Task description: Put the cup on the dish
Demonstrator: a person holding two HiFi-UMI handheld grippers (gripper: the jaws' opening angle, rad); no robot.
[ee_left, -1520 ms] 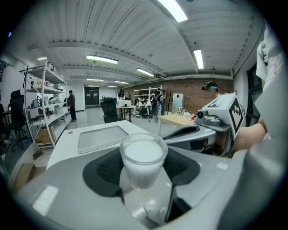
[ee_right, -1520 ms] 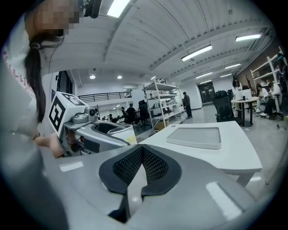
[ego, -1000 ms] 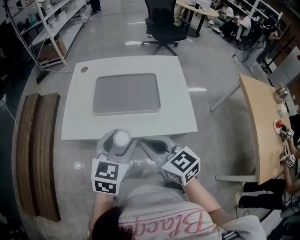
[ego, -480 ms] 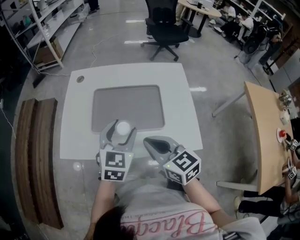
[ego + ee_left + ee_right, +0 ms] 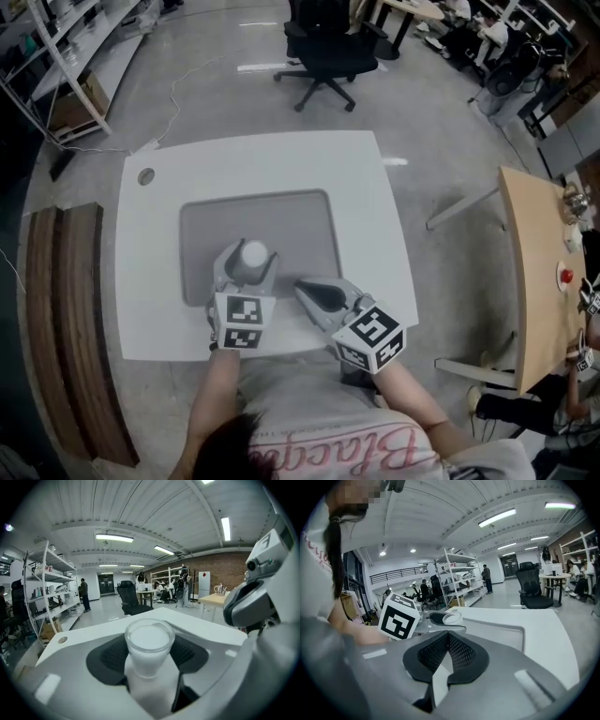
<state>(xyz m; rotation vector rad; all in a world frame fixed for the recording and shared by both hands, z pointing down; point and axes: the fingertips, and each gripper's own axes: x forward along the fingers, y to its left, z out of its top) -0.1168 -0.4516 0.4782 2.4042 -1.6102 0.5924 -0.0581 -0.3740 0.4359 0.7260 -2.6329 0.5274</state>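
A white cup stands upright between the jaws of my left gripper, which is shut on it over the near left part of the grey dish. That dish is a flat rectangular tray on the white table. In the left gripper view the cup fills the gap between the dark pads. My right gripper hovers at the tray's near edge, to the right of the cup, with its pads pressed together and nothing between them. From the right gripper view the cup's rim shows beside the left gripper's marker cube.
A black office chair stands beyond the table's far edge. A wooden table is at the right, wooden planks lie on the floor at the left, and shelving is at the far left.
Both grippers have moved forward from the table's near edge to above the grey tray, the left one carrying the cup. Neither gripper's jaws have changed.
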